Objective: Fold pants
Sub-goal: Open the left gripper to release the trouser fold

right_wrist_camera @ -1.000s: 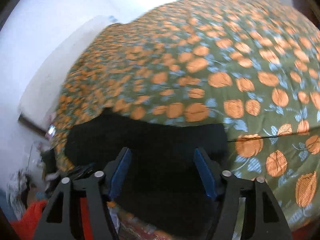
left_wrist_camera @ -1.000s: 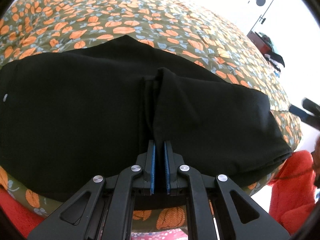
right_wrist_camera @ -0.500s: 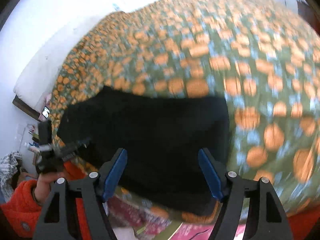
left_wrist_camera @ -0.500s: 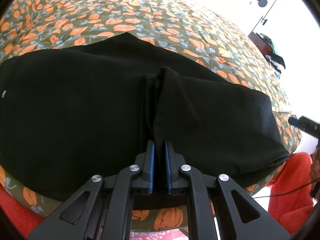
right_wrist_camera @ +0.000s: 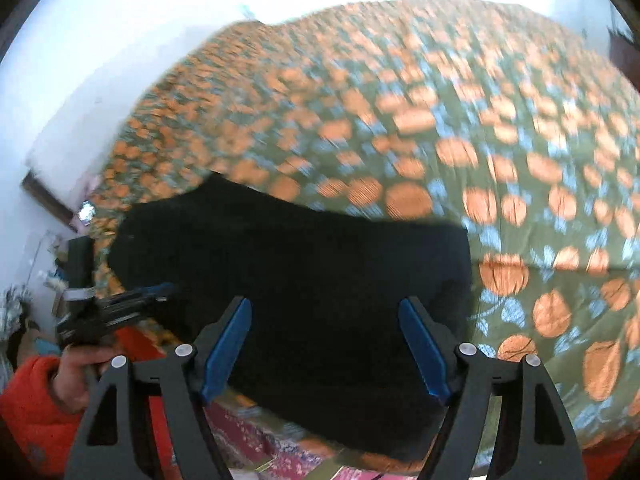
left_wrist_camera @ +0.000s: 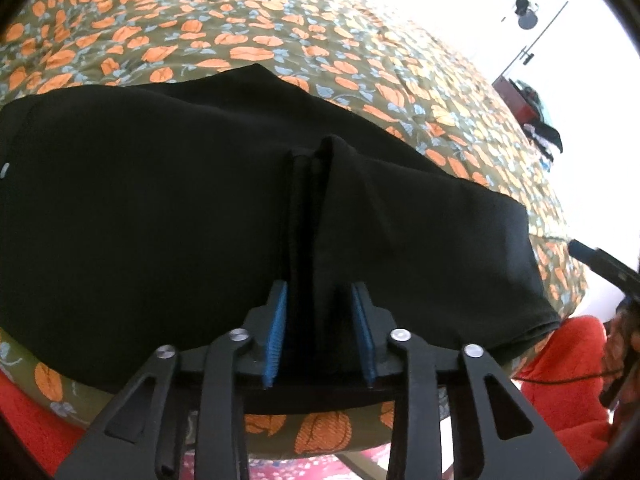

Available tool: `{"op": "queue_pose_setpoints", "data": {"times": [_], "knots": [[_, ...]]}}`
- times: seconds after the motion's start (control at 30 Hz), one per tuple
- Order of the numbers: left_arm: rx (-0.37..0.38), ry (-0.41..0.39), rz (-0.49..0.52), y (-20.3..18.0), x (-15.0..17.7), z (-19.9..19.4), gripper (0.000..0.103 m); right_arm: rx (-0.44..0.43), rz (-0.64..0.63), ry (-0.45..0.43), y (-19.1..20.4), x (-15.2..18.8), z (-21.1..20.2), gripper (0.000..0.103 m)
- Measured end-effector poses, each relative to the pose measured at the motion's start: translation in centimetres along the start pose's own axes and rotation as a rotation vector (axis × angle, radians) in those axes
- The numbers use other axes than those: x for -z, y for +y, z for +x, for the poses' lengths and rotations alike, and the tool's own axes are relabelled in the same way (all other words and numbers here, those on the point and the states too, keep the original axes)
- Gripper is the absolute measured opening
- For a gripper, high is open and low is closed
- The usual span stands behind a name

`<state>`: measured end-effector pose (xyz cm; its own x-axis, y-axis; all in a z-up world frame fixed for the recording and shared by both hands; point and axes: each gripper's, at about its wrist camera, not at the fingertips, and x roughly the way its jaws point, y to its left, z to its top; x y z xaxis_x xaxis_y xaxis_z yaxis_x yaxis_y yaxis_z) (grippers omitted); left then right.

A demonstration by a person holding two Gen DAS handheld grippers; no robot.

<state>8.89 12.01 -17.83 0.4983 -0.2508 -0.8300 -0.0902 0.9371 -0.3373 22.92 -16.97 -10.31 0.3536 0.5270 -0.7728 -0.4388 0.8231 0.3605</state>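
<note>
Black pants (left_wrist_camera: 160, 208) folded flat on the bed (left_wrist_camera: 248, 28), near its front edge; both hand-held grippers apart.

Left hand-held gripper (left_wrist_camera: 320, 320): jaws have just been opening, now partly spread. A raised ridge of pants fabric still stands between the blue pads (left_wrist_camera: 277, 336), slack, and I can't tell if it touches them. Right hand-held gripper (right_wrist_camera: 326, 344): jaws spread wide over the right end of the pants, nothing between them, pads clear of the cloth. The right view is motion-blurred. Bedspread is green with an orange and blue floral print. In the right view, the person's left hand (right_wrist_camera: 74, 372) in a red sleeve (right_wrist_camera: 30, 412) holds the left tool at the bed's near edge.
</note>
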Motion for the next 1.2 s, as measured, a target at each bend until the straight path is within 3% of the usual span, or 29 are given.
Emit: {"op": "queue_pose_setpoints", "data": {"times": [0.13,0.3,0.37,0.6,0.83,1.2], "knots": [[-0.024,-0.026,0.016,-0.5,-0.1,-0.5,0.046,-0.037,-0.042,-0.003,1.9,1.5,-0.8,0.081],[-0.028,-0.058,-0.002,-0.1,-0.3,-1.3,0.047,-0.006,0.051,0.185,-0.2,5.3,3.4,0.081],[-0.034,-0.077,-0.010,0.1,-0.3,-1.7,0.047,-0.013,0.076,0.161,-0.7,5.9,3.3,0.081],[-0.062,-0.146,-0.042,0.6,-0.7,-2.8,0.050,0.045,0.023,-0.105,0.0,4.0,-1.5,0.086],[-0.080,-0.174,-0.069,1.3,-0.8,-3.3,0.050,0.081,0.114,-0.133,-2.2,3.9,-1.7,0.086],[-0.093,-0.185,-0.081,1.8,-0.8,-3.5,0.051,0.084,0.117,-0.147,-2.3,3.9,-1.9,0.086]]}}
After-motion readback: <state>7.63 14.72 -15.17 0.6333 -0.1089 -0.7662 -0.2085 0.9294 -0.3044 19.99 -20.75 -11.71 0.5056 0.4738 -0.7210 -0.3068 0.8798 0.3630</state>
